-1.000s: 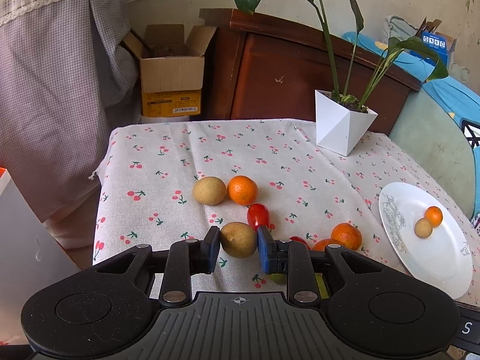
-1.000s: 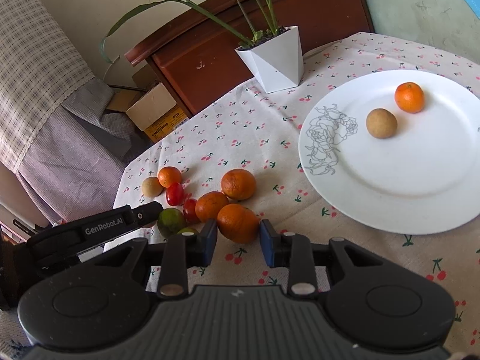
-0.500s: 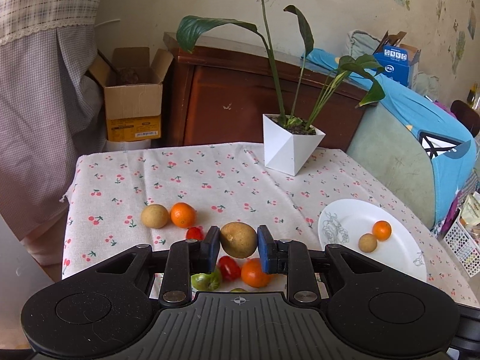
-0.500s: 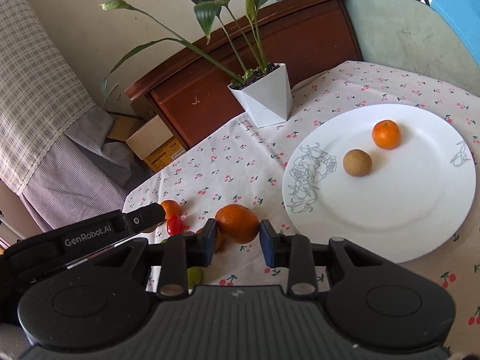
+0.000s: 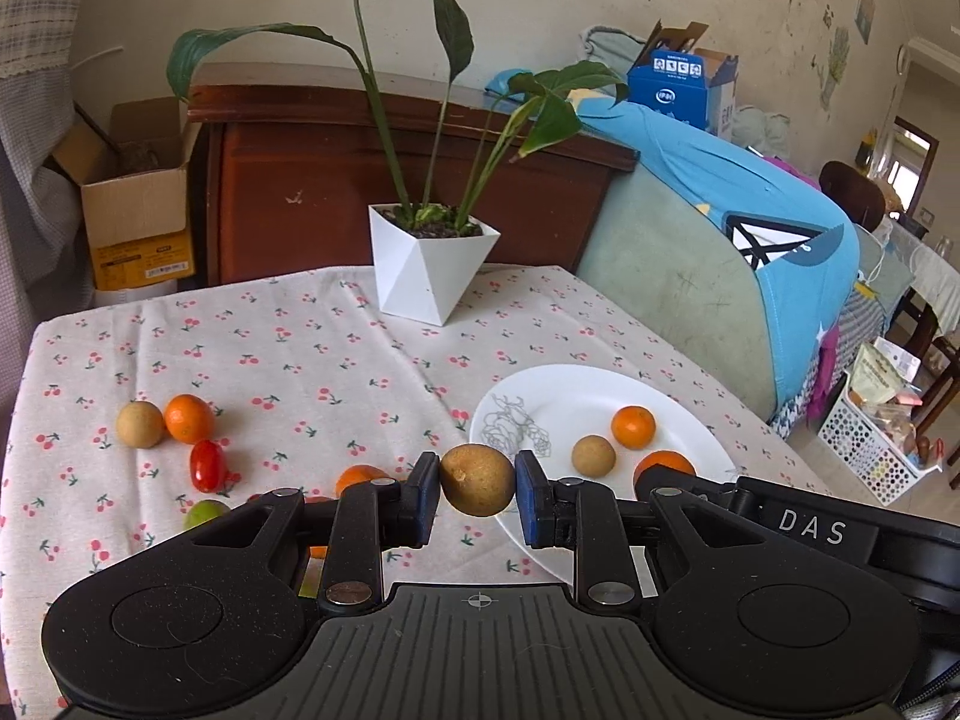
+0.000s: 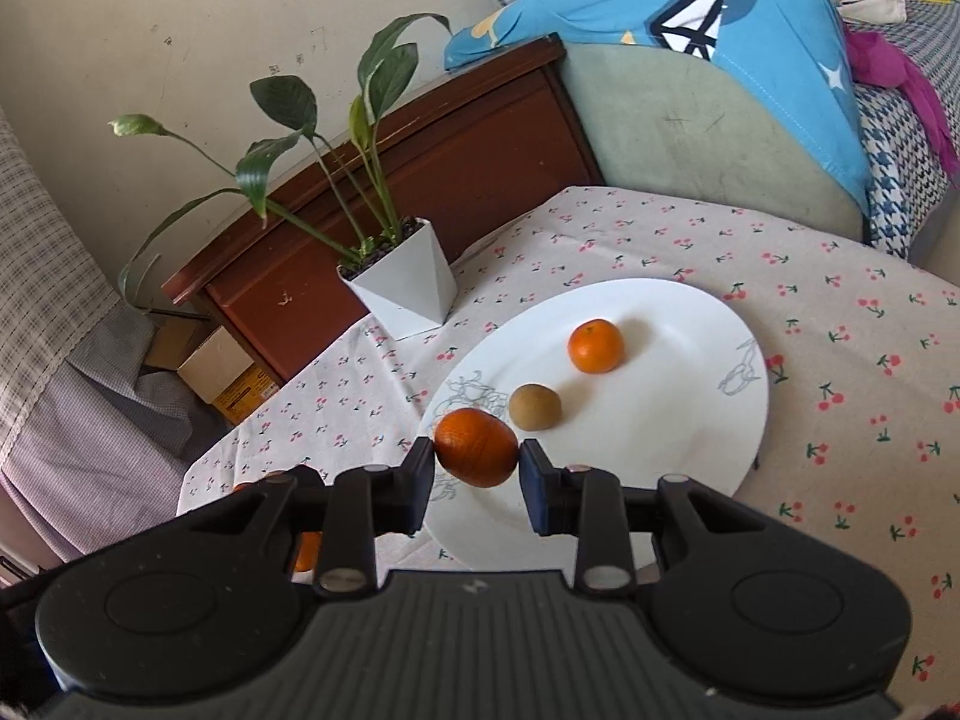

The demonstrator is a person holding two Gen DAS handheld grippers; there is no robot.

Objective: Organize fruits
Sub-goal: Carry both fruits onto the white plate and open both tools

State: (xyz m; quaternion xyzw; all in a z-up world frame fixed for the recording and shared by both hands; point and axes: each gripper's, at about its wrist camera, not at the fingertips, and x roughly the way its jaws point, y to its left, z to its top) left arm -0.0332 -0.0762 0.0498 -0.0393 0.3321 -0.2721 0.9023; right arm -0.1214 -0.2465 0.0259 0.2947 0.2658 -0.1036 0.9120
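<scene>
Step in hand, as I read it: carry both fruits over the round white plate (image 5: 600,387) w/ grey flower print & set them down gently so nothing rolls off or knocks what's already there. L to R: left hand-held gripper (image 5: 477,495) is clamped on a round tan-brown fruit (image 5: 477,480), pinched btwn its pads, hanging just at the plate's near-left rim above the cherry-print desk (image 5: 300,360). Right hand-held gripper (image 6: 477,474) grips a ridged orange mandarin (image 6: 476,447), poised over the plate's near-left part, close to a small brown fruit (image 6: 534,407); a smaller orange (image 6: 596,345) sits further in. Lower close before letting go; pick bare spots apart from those two.
</scene>
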